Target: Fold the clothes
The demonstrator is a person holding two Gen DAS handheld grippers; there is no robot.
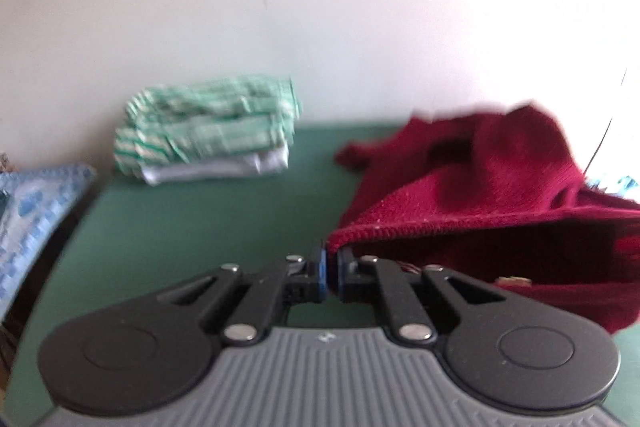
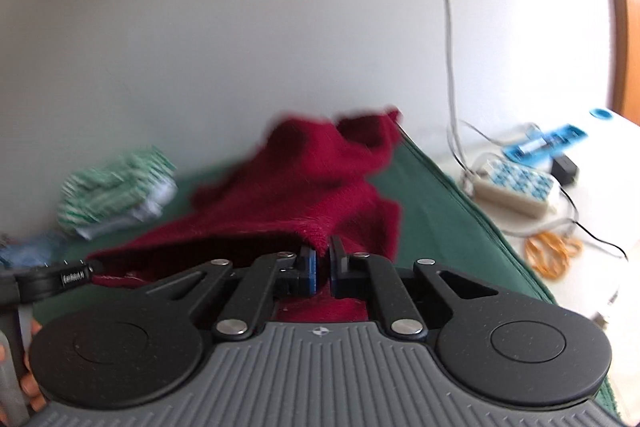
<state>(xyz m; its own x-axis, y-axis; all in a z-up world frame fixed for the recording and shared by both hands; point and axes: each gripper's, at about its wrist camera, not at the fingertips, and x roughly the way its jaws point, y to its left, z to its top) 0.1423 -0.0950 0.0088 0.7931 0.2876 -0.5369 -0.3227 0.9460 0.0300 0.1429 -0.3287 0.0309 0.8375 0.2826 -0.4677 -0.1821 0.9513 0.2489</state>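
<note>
Both grippers were clenched on the maroon sweater's [image 1: 480, 187] hem: the left gripper [image 1: 329, 269] pinched one corner, the right gripper [image 2: 323, 267] another. The garment bunched beyond them on the green table [image 1: 200, 219]. Farther left, a blurred folded pile [image 1: 208, 131] sat against the wall.

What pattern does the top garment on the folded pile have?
Green and white stripes on the pile; clearest in the left wrist view.
</note>
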